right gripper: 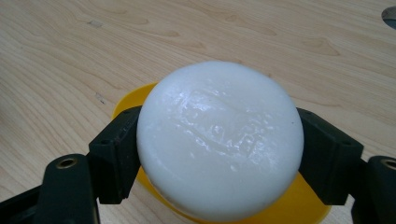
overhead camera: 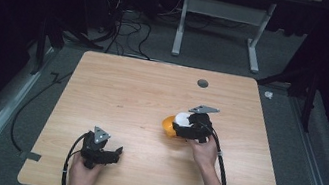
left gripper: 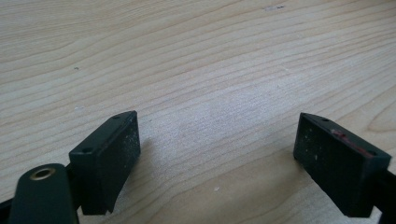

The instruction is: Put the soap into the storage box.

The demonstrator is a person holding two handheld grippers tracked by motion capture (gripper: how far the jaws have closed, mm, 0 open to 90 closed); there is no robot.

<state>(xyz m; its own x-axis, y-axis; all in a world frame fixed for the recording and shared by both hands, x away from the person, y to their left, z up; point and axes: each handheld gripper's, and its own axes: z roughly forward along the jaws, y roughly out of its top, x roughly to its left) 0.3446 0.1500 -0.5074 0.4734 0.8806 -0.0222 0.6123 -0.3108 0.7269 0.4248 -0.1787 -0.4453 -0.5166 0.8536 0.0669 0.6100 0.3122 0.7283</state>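
The right gripper [right gripper: 219, 140] has its fingers clamped across a smooth white bar of soap [right gripper: 219, 140], just above the yellow dish [right gripper: 289, 205]; it looks firm, light, slippery, while the left gripper [left gripper: 217, 154] rests with fingers apart

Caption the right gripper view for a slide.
Right gripper clamps a white round bar of soap above a yellow dish on the wooden table.

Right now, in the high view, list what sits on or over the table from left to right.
Left tongs, open over bare wood → yellow dish → white round soap-like block, gripped by the right tongs above the dish.
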